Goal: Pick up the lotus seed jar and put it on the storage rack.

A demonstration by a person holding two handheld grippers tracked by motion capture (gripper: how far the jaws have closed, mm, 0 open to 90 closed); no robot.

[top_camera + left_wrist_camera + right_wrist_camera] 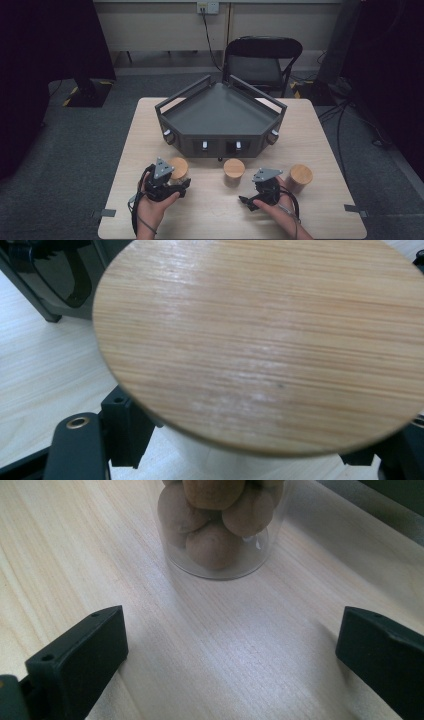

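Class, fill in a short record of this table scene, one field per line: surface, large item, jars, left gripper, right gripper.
surface: light wooden table
large item: dark grey angular tray, nothing on its deck
jars: three with wooden lids; left jar, middle jar, right jar
left gripper: shut on left jar
right gripper: open, nothing between its jaws, facing middle jar

Grey carpet floor (pixel 60 150), black folding chair (pixel 262 61) behind — pale wall (pixel 160 25), wall socket (pixel 208 7), dim light
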